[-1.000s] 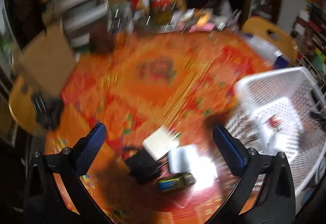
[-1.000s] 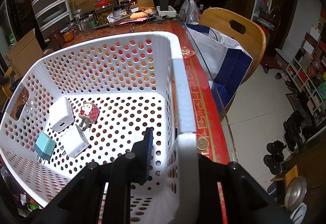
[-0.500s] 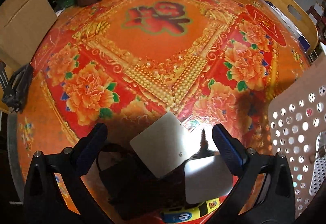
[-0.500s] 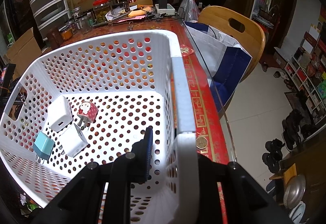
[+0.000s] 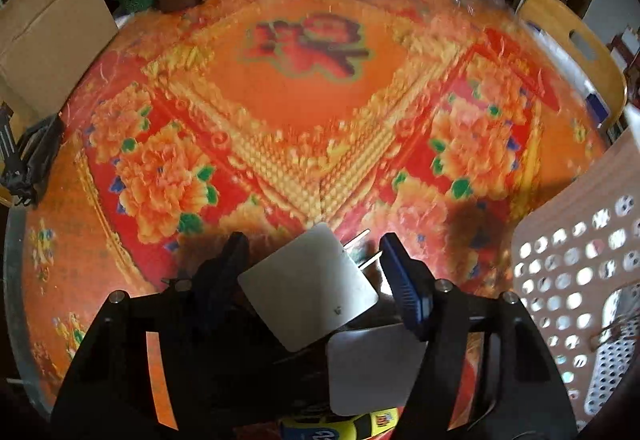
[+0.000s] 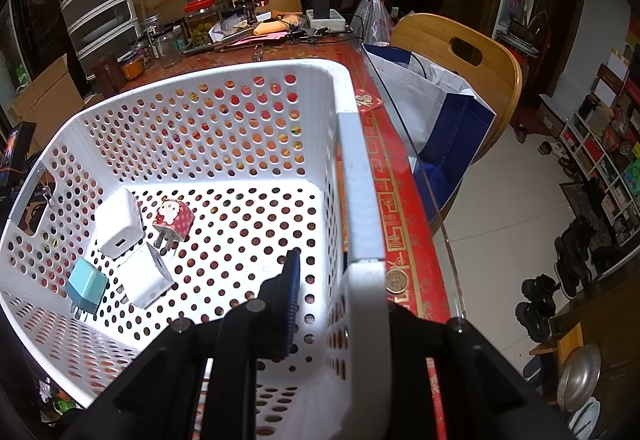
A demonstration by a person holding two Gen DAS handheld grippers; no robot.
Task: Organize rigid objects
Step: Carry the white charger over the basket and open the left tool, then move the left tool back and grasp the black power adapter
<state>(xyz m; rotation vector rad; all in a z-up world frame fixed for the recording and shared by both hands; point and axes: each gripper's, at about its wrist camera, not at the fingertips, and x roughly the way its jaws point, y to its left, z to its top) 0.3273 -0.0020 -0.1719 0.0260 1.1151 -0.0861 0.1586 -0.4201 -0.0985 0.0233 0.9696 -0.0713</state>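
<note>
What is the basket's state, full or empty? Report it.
Partly filled. The white basket holds four chargers in one corner: two white, one pink, one teal. Most of its floor is bare.

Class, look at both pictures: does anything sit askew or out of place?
Yes. The white charger between the left tool leans tilted across a dark charger rather than lying flat, prongs pointing up and away. In the basket, four chargers lie tumbled at odd angles.

White square charger [image 5: 308, 286] tilted on table, four chargers [image 6: 136, 240] in basket [image 6: 362, 180]
</note>
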